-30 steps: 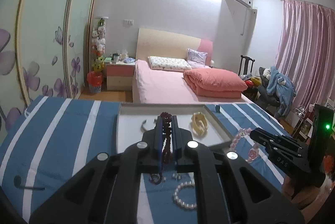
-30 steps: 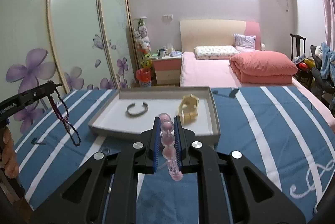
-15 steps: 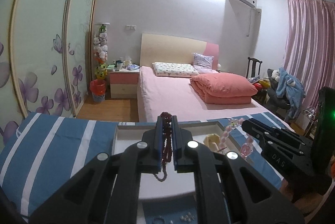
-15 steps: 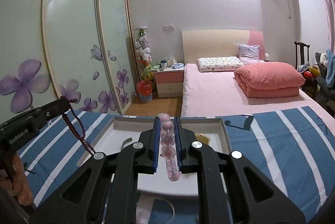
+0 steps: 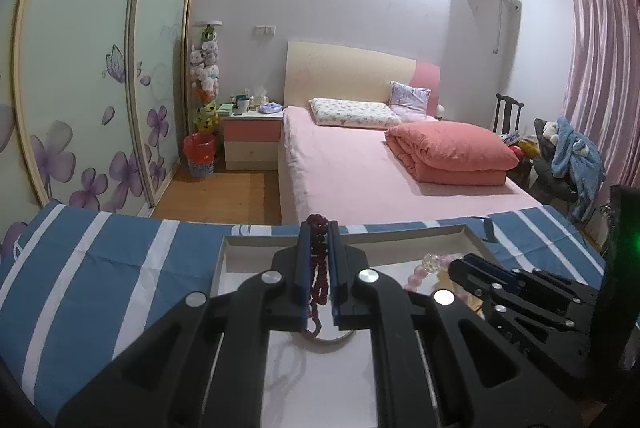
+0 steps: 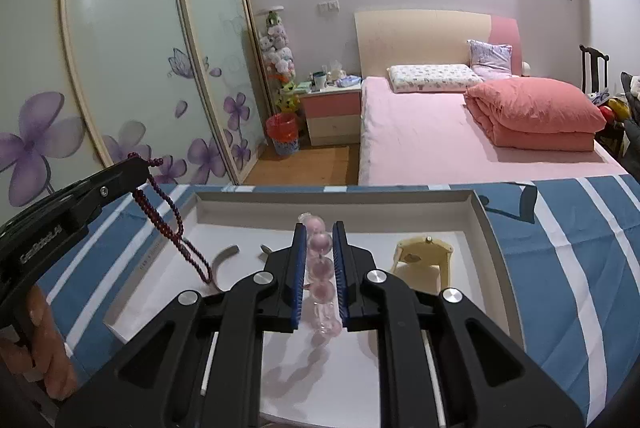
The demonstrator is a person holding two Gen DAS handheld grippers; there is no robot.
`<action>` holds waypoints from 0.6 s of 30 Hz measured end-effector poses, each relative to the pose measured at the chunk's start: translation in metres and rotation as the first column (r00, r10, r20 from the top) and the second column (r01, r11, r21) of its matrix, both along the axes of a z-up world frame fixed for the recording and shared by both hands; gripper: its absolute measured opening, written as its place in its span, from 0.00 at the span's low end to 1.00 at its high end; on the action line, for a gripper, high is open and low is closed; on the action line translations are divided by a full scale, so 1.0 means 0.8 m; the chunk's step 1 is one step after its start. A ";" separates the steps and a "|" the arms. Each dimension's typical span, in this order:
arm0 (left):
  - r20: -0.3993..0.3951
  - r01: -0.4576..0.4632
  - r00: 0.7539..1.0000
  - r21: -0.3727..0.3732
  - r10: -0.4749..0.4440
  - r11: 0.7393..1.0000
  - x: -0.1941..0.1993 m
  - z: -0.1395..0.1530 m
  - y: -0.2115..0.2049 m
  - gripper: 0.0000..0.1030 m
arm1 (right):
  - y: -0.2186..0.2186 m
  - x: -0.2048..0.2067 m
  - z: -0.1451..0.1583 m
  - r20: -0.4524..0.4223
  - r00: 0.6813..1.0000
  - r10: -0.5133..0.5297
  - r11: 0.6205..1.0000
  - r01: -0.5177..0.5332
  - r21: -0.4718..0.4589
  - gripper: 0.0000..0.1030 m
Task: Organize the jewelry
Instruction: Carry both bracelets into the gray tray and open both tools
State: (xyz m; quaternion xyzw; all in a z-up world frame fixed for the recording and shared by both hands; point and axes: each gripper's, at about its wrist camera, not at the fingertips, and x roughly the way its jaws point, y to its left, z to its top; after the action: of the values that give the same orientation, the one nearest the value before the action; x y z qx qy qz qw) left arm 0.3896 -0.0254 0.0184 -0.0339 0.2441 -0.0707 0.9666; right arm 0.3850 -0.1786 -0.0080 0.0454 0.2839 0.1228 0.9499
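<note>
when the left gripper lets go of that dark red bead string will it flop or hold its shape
Probably flop: the bead string hangs limp from the left gripper, sagging in a loop over the tray. Its small beads suggest it is light. It would likely pile up near the metal bangle.

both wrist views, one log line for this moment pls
left gripper: holds dark red bead strand | right gripper: holds pink bead bracelet | both over white tray

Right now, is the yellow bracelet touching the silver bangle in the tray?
Apart. In the right wrist view the yellow bracelet lies right of the right gripper, the silver bangle left of it, bare tray floor between.
</note>
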 end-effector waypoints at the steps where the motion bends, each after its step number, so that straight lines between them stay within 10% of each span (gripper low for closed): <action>1: -0.002 0.000 1.000 0.001 0.000 1.000 0.001 -0.002 -0.001 0.09 | -0.002 -0.002 0.000 0.005 1.000 -0.005 1.000 0.005 -0.010 0.15; 12: -0.038 0.016 0.999 0.010 -0.016 1.000 0.019 -0.017 -0.010 0.10 | -0.012 -0.005 0.004 0.013 0.999 -0.041 0.998 0.041 -0.041 0.21; 18: -0.039 -0.005 0.999 0.018 0.005 1.000 0.023 -0.018 -0.007 0.27 | -0.019 -0.008 0.007 0.027 0.998 -0.054 0.997 0.056 -0.055 0.32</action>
State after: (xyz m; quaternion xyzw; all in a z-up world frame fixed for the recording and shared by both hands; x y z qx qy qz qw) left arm 0.4079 -0.0307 0.0044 -0.0274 0.2636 -0.0655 0.9620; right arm 0.3789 -0.1937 -0.0021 0.0249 0.2735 0.0891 0.9574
